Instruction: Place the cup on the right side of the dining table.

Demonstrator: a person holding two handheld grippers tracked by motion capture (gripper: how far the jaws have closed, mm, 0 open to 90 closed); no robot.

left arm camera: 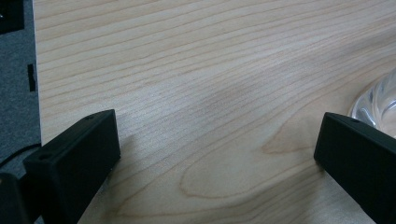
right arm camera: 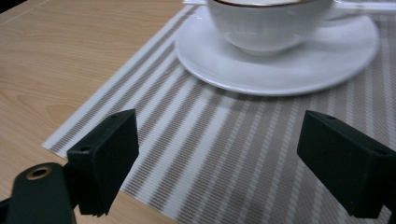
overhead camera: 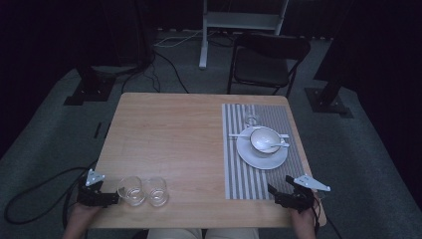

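Two clear glasses stand side by side near the table's front edge, one on the left and one on the right. My left gripper rests open just left of them; the near glass peeks in beside its right jaw. On the striped placemat a white bowl with a spoon sits on a white plate. A small glass stands behind it. My right gripper is open over the placemat, facing the plate and bowl.
The wooden table is bare across its left and middle. A black chair stands beyond the far edge, with a white stand behind it. Cables trail on the floor at the left.
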